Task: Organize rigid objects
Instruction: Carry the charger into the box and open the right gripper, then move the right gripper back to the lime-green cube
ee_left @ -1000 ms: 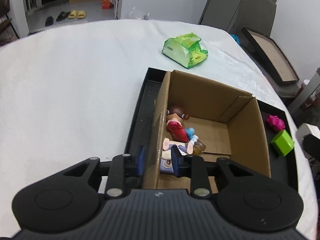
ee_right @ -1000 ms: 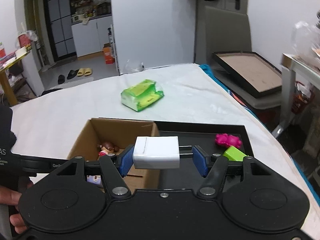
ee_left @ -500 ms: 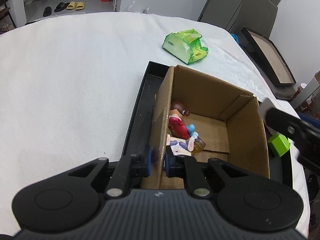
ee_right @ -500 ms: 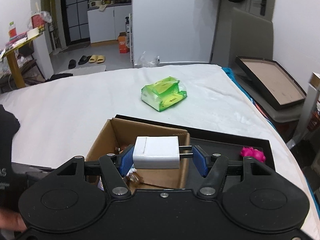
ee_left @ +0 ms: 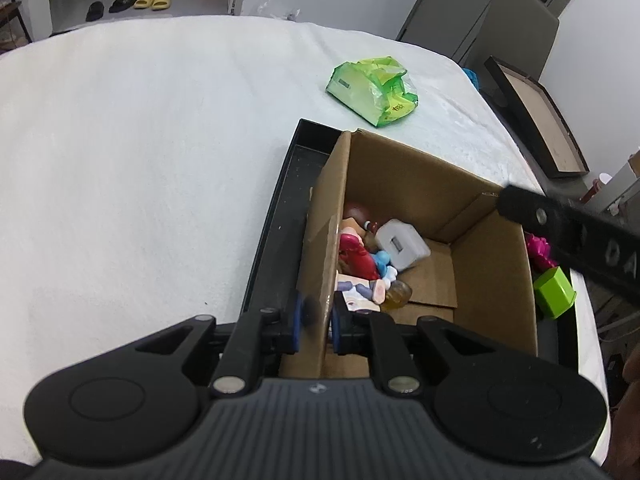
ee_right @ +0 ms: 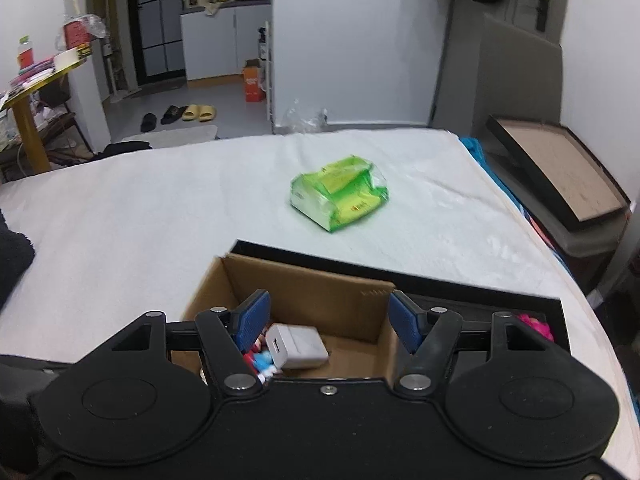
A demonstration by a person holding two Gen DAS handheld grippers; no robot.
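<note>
A cardboard box [ee_left: 400,184] [ee_right: 312,300] stands in a black tray [ee_left: 280,216] [ee_right: 320,258] on the white cloth. My left gripper [ee_left: 316,316] is shut on the box's near left wall. My right gripper [ee_right: 328,308] hangs over the box, its jaws opening with nothing between the pads. Its black finger [ee_left: 560,228] crosses the left wrist view at the right. Below it a white charger [ee_right: 296,346] [ee_left: 402,244] lies in the box, on several small toy figures [ee_left: 356,256].
A green cube [ee_left: 554,292] and a pink toy [ee_left: 540,248] [ee_right: 536,326] lie in the tray right of the box. A green packet [ee_left: 372,90] [ee_right: 340,192] lies on the cloth beyond. A framed board [ee_right: 560,168] leans past the table's right edge.
The right gripper carried the white charger over the box, opened, and the charger now lies inside. The left gripper's jaws closed on the box wall.
</note>
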